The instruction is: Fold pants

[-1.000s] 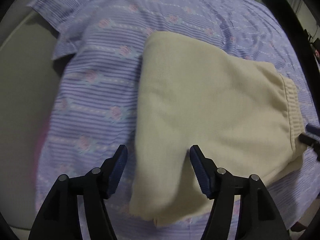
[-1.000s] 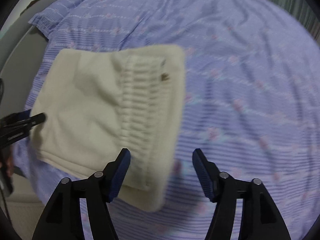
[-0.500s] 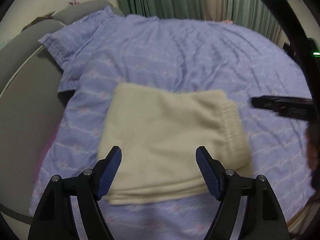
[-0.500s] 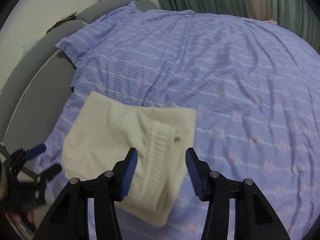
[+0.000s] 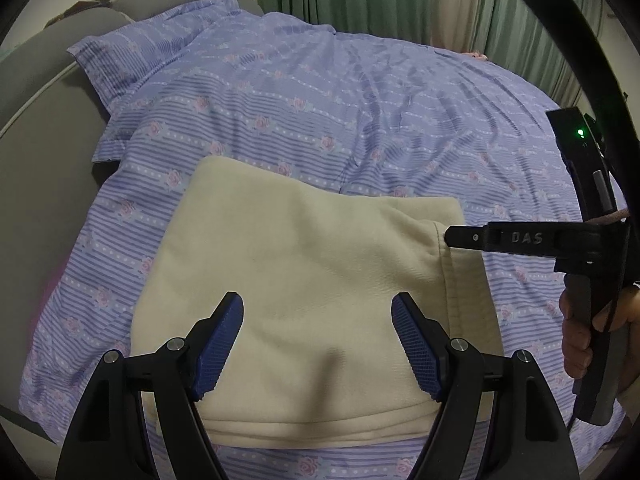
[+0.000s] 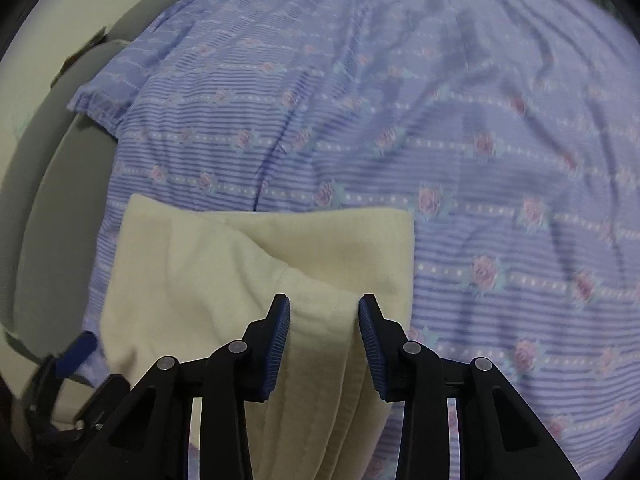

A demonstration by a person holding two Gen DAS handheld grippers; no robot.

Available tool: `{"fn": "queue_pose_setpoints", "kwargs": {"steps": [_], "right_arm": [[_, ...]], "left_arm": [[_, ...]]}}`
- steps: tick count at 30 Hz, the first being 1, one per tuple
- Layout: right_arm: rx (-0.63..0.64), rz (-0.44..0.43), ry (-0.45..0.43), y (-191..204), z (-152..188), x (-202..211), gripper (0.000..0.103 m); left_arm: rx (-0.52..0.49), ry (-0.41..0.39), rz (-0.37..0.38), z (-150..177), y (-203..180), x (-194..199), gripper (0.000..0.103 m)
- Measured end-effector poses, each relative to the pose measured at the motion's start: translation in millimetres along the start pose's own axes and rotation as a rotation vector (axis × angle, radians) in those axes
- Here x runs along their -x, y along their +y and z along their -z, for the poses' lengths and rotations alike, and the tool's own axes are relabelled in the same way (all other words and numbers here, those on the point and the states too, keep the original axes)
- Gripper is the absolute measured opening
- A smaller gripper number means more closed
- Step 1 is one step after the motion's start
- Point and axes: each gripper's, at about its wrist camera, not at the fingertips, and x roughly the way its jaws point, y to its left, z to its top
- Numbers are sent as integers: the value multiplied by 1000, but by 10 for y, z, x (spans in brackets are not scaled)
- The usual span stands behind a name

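The right gripper (image 6: 324, 344) has just been closing around the pants' (image 5: 304, 280) waistband edge, pads not yet pinching. The left gripper (image 5: 318, 344) hovers spread and empty. Next, I judge: clamp, then fold over

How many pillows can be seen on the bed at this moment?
1. The pillow lies at the far left corner of the bed, against the grey headboard, in the same striped floral fabric as the bedspread. Others could lie outside the views.
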Motion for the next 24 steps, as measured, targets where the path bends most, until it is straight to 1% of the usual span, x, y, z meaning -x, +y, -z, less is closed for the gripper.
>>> {"fn": "queue_pose_setpoints", "kwargs": {"steps": [2, 5, 8, 11, 12, 15, 17, 20, 22, 23, 24], "right_arm": [[-48, -23, 12, -65, 14, 2, 37], [-62, -43, 29, -55, 16, -26, 37], [-37, -38, 23, -9, 1, -16, 29], [9, 7, -10, 37, -20, 39, 11], [23, 18, -26, 55, -24, 86, 9], [101, 124, -97, 198, 21, 231, 8], [132, 191, -86, 237, 47, 152, 8], [72, 213, -63, 120, 57, 56, 8], [57, 231, -49, 54, 75, 44, 11], [61, 243, -58, 41, 90, 79, 13], [68, 256, -71, 29, 113, 143, 23]], "left_arm": [[4, 2, 8, -4, -9, -17, 76], [0, 3, 0, -26, -42, -49, 76], [0, 4, 9, -60, -69, -74, 76], [-11, 0, 8, -81, -101, -70, 76], [-15, -5, 7, -83, -110, -62, 76], [-26, -18, -1, -80, -134, -55, 76], [-33, -10, -12, -71, -141, -80, 76], [-36, 0, -19, -49, -128, -94, 76], [-39, 1, -31, -32, -121, -78, 76], [-40, 1, -38, -24, -118, -63, 76], [-40, 0, -41, -17, -118, -43, 76]]}}
